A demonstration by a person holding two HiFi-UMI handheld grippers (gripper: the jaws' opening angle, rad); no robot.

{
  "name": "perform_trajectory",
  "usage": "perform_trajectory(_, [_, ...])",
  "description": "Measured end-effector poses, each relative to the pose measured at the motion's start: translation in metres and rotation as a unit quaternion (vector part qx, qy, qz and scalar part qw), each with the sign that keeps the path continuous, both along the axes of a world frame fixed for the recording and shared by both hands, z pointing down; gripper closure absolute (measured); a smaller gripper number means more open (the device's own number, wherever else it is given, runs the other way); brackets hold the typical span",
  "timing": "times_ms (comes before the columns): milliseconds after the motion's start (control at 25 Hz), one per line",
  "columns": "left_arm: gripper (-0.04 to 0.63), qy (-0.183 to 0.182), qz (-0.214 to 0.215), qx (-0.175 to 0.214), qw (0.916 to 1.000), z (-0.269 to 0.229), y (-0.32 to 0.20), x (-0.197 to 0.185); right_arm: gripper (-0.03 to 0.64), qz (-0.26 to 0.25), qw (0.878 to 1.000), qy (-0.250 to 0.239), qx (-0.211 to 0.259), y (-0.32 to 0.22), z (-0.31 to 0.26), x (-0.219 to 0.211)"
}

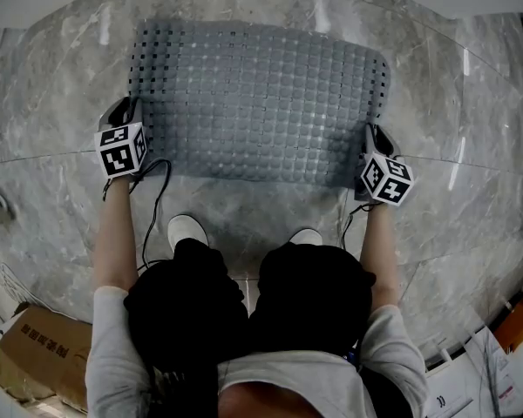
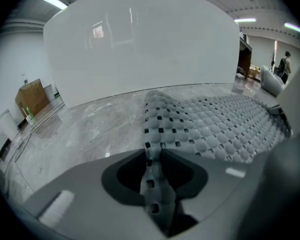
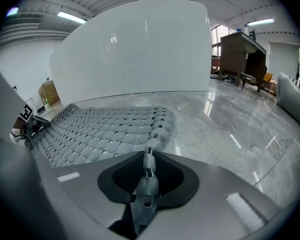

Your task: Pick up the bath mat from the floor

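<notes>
Left gripper point(image 2: 152, 166): jaws pinched onto the bath mat point(image 2: 215, 126), gripping its near-left corner, and a folded strip of mat runs up through the gap between the pads. Right gripper point(image 3: 147, 171): same story, clamped on the near-right corner with a thin ridge of mat standing between its pads. In the head view I have one gripper at each near corner, both pointing forward and down, and each marker cube point(image 1: 122, 149) sits at the back end of its gripper. A black cable point(image 1: 154, 203) trails back from the left gripper toward the person's shoes point(image 1: 187, 230). The mat is grey, bumpy and punched with square holes. It spans the gap between the two grippers and runs out ahead of them. Just past the left gripper's tips the corner is humped up off the floor point(image 1: 244, 203). Just ahead of the right gripper the edge curls up too, and the rest looks flat on the grey marble. Beyond the far edge of the mat there is more bare marble, then a white curved panel point(image 2: 140, 49) straight ahead of both grippers. Far off to the left gripper's left a cardboard box point(image 2: 32, 96) stands against the wall. Far off to the right gripper's right is a dark wooden cabinet point(image 3: 240, 51).
</notes>
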State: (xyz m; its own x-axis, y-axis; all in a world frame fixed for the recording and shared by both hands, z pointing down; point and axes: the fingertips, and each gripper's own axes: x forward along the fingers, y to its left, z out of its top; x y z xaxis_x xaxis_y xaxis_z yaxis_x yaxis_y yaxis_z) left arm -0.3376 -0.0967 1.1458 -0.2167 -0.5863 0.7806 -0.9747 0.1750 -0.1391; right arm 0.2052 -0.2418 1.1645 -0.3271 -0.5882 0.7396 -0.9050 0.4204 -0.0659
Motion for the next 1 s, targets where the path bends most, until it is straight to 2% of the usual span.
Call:
perform_trajectory(200, [0.504, -0.008, -0.005, 0.027, 0.9996, -0.005, 0.002, 0.000, 0.540, 0.007, 1.000, -0.018, 0.003, -0.001, -0.003, 0.001])
perform_trajectory(360, [0.520, -0.002, -0.024, 0.068, 0.9974, -0.022, 0.003, 0.003, 0.555, 0.006, 1.000, -0.026, 0.012, 0.001, -0.013, -0.002])
perform_trajectory(480, [0.535, -0.001, -0.027, 0.085, 0.9960, -0.034, 0.002, 0.008, 0.565, 0.006, 0.999, -0.040, 0.021, 0.001, -0.024, -0.004])
perform_trajectory(680, [0.545, 0.009, -0.010, 0.104, 0.9945, -0.056, 0.001, 0.017, 0.571, 0.009, 0.997, -0.061, 0.038, 0.004, -0.044, -0.008])
perform_trajectory(1000, [0.552, 0.023, 0.018, 0.125, 0.9917, -0.093, -0.003, 0.026, 0.572, 0.009, 0.997, -0.061, 0.055, 0.008, -0.081, -0.019])
